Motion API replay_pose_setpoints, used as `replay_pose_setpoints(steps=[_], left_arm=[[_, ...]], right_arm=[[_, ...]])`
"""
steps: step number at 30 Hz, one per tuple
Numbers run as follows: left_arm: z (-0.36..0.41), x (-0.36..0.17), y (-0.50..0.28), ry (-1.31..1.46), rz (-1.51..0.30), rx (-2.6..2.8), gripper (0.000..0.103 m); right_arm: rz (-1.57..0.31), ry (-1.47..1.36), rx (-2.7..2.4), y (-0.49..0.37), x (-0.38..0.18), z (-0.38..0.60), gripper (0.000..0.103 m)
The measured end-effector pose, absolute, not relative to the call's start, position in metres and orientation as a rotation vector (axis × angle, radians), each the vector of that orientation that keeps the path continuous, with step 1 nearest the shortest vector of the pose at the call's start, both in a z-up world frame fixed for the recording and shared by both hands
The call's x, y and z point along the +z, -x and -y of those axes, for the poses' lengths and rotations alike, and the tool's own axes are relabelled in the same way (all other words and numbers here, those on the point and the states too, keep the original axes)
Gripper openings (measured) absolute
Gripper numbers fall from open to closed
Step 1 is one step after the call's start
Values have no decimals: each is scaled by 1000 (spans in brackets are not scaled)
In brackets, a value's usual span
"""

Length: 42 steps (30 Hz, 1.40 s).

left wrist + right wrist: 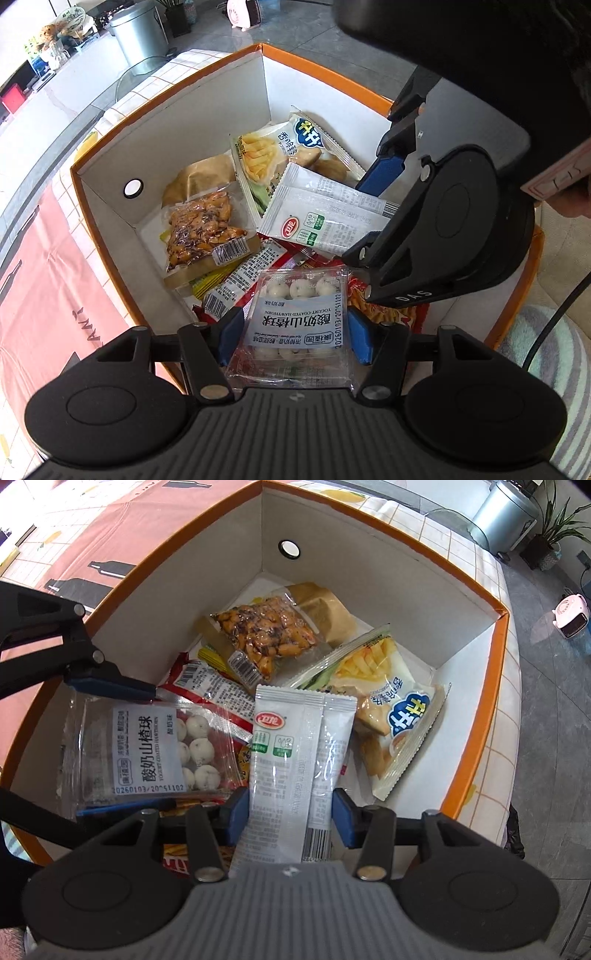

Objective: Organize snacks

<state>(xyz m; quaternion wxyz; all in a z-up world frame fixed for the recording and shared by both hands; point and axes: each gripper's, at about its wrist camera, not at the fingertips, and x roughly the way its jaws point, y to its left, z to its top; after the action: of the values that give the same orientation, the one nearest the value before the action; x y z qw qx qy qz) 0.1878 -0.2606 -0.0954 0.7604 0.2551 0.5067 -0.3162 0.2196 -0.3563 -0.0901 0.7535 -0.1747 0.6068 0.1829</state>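
**Both jaws closed on snack packs over the box**

In the left wrist view, the jaws of the left gripper (pixel 291 334) are closed against the two sides of a clear yogurt hawthorn pack (pixel 295 325), which is held above the near end of the orange-rimmed box (pixel 166 96). The pack's long axis runs straight ahead, away from the camera. Its label is seen upside down: "YOGURT COATED HAWTHORN" and a printed date code, 20260103, can be read. The right gripper (pixel 373 210) is seen at the right, where a white sachet (pixel 325 214) is held lengthwise, pointing left across the box. The letters "DAS" are moulded on that gripper's body.

In the right wrist view, the jaws of the right gripper (pixel 291 814) are pressed onto the sides of the white sachet (pixel 299 760), whose long axis points forward over the box (pixel 498 635); a red oval logo and a barcode are shown. The hawthorn pack (pixel 147 746) lies crosswise at the left, between the left gripper's blue pads (pixel 110 685). A fries bag (pixel 362 661) and a peanut pack (pixel 266 631) lie inside the box.
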Motion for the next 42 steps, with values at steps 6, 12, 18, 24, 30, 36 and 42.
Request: replay_pose_setpoints(steps=[6, 12, 18, 24, 30, 36, 42], left_arm=[[261, -95, -184, -568, -1113, -676, 74], [256, -81, -176, -532, -1092, -673, 81], [245, -58, -162, -513, -1047, -664, 83], [227, -30, -143, -481, -971, -596, 83], [198, 5, -124, -388, -875, -499, 82], [158, 40, -98, -276, -766, -393, 83], [117, 62, -64, -148, -658, -323, 83]], right_arm=[[-1344, 408, 385, -216, -90, 352, 54], [-1362, 394, 340, -213, -80, 352, 71], [-1345, 380, 278, -207, -61, 350, 78], [-1296, 336, 218, -197, -32, 343, 80], [-1146, 276, 187, -172, 6, 333, 80], [-984, 181, 178, -135, 34, 320, 81], [-840, 99, 194, -93, 55, 296, 81]])
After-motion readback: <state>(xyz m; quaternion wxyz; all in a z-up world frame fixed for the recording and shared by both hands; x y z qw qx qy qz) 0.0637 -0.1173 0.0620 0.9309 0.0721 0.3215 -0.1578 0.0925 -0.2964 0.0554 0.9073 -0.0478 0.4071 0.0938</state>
